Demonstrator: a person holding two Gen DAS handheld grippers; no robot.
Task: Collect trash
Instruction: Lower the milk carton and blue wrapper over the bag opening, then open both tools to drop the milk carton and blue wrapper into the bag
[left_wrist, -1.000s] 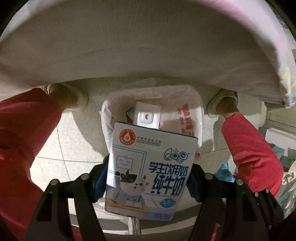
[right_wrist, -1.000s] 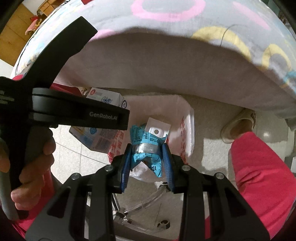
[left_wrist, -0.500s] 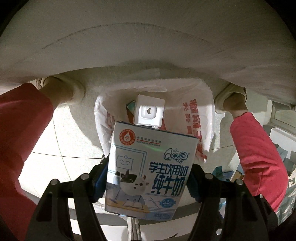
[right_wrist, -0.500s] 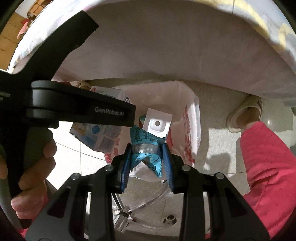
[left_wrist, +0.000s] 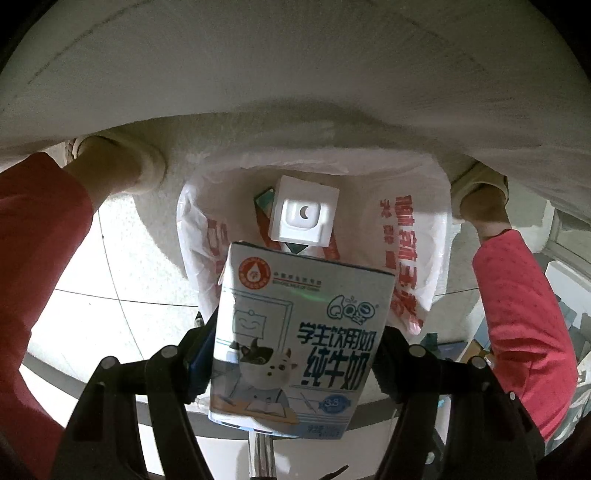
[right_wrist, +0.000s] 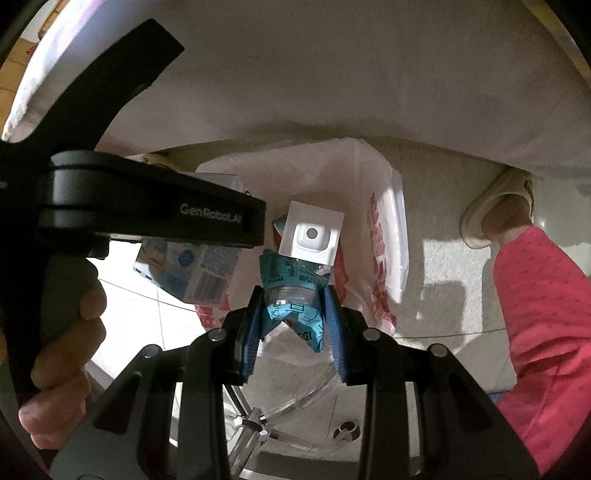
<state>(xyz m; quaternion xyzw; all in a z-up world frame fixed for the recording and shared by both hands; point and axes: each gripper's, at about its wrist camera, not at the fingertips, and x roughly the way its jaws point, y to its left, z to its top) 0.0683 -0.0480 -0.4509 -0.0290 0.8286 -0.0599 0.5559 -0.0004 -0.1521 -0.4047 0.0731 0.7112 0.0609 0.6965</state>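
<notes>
Two grippers, both loaded, both pointing steeply down over the white plastic bag (left_wrist: 417, 236) with red print that stands open on the tiled floor (left_wrist: 110, 288). Left gripper (left_wrist: 295, 354): jaws set wide, clamped on a milk carton (left_wrist: 303, 332) with a cartoon cat, carton upright above the bag mouth. Right gripper (right_wrist: 293, 314): jaws narrow, pinching a crumpled blue wrapper (right_wrist: 291, 291) with a clear ring. Inside the bag: a white square package (left_wrist: 304, 216) and a teal item beside it. Person's red trouser legs (left_wrist: 517, 314) flank the bag.
</notes>
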